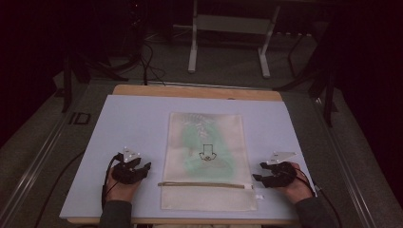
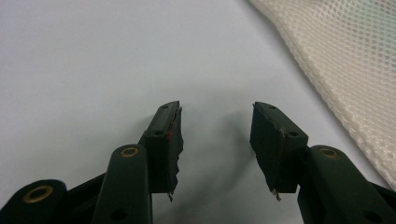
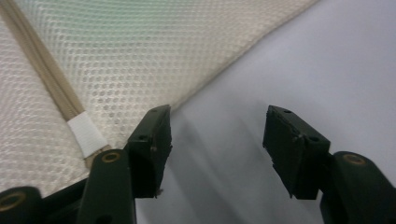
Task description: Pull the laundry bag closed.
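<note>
Evidently I was at the start, both left tongs (image 1: 144, 167) and right tongs (image 1: 257, 171) gaping wide and empty on the worktop (image 1: 128, 118), the mesh bag (image 1: 205, 142) lying between them, its zipper (image 1: 204, 185) calling for a grip next.

Dim, grainy high view with dark surroundings; both gripper views brighter, with near parts softly blurred.

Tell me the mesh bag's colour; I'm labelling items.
Cream-white honeycomb mesh bag, green showing through from inside; the right gripper view shows it best.
</note>
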Demonstrator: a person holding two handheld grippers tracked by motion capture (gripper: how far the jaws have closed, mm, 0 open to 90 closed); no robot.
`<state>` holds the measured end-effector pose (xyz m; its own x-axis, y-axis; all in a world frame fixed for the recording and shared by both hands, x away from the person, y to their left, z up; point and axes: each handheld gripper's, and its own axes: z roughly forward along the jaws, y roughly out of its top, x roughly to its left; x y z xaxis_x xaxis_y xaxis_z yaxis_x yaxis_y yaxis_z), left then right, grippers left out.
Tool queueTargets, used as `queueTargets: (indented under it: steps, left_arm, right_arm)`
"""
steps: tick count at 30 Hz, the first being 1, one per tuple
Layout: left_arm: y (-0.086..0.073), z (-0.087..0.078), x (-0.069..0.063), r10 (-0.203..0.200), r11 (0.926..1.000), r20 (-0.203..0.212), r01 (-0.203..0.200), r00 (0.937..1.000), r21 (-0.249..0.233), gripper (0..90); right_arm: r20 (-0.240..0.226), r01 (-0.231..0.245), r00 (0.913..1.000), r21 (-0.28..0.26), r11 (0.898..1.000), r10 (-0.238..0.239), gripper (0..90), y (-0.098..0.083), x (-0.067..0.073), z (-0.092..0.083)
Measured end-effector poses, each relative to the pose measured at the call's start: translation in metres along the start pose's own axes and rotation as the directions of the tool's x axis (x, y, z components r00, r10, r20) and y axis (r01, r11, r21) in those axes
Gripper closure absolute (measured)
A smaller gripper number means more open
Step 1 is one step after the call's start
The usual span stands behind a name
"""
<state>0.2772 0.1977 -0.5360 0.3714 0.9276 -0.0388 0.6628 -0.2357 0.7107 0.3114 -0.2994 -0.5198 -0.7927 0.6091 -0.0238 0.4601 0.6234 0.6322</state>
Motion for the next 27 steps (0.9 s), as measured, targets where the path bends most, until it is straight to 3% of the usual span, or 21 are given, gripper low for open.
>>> queueTargets:
  steps: [6, 7, 18, 27]
  left_arm:
    - [0.001, -0.001, 0.000, 0.009, 1.0000, 0.014, -0.009, 0.9999, -0.002, 53.6]
    - [0.001, -0.001, 0.000, 0.009, 1.0000, 0.018, -0.009, 0.9998, -0.003, 54.4]
    - [0.002, -0.002, -0.001, 0.024, 0.9997, 0.037, -0.024, 0.9990, -0.007, 54.9]
    - [0.002, -0.004, -0.003, 0.046, 0.9989, 0.053, -0.046, 0.9975, -0.008, 54.9]
  right_arm:
    - [-0.010, 0.027, 0.9996, 0.019, 0.999, -0.027, 42.9, 0.006, 0.002, 0.002]
    - [-0.021, 0.055, 0.9983, 0.036, 0.998, -0.054, 43.4, 0.012, 0.004, 0.003]
    - [-0.067, 0.113, 0.9917, 0.055, 0.992, -0.110, 41.7, 0.034, 0.012, 0.007]
    - [-0.105, 0.175, 0.9804, 0.072, 0.982, -0.167, 42.3, 0.052, 0.025, 0.016]
